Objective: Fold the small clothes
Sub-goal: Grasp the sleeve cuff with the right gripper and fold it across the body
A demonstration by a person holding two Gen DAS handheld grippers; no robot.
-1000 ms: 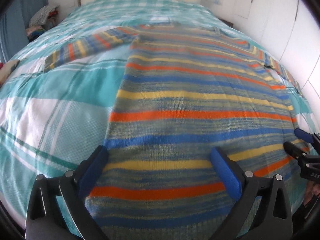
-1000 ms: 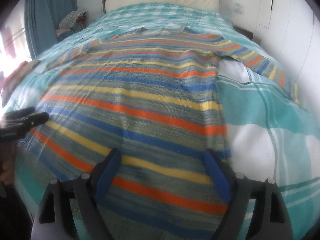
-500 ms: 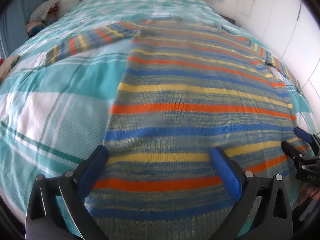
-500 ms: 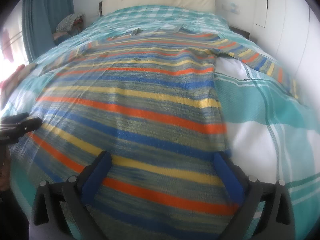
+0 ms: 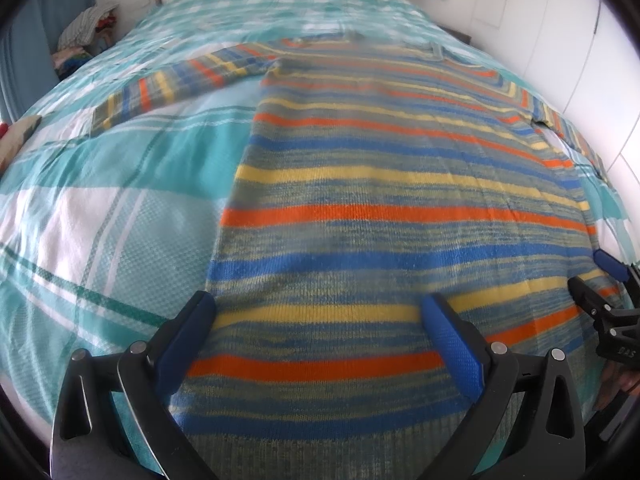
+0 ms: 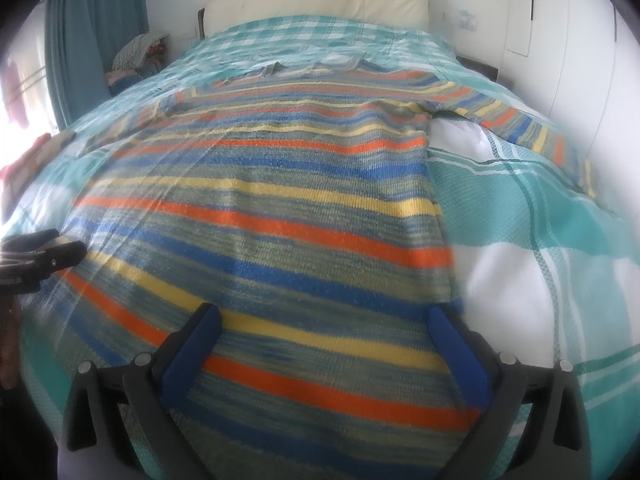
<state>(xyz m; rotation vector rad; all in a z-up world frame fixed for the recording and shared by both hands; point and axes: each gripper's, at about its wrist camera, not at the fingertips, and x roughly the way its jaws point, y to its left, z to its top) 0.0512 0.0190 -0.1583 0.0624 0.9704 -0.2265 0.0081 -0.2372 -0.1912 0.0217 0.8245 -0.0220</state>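
A striped knit sweater (image 5: 400,184) in orange, yellow, blue and grey-green lies flat on the bed, hem toward me, both sleeves spread out. It also shows in the right wrist view (image 6: 280,208). My left gripper (image 5: 320,316) is open and empty above the hem near the sweater's left side edge. My right gripper (image 6: 326,326) is open and empty above the hem near the right side edge. Each gripper shows at the edge of the other's view: the right one (image 5: 608,288) and the left one (image 6: 36,256).
The bed has a teal and white checked cover (image 5: 100,208). A cream headboard (image 6: 316,4) stands at the far end. A pile of clothes (image 6: 140,50) lies at the far left by a teal curtain (image 6: 92,32). White cupboard doors (image 5: 580,40) run along the right.
Both grippers have drawn back a little toward the hem and tilted slightly. Both stay open. The sweater has not moved.
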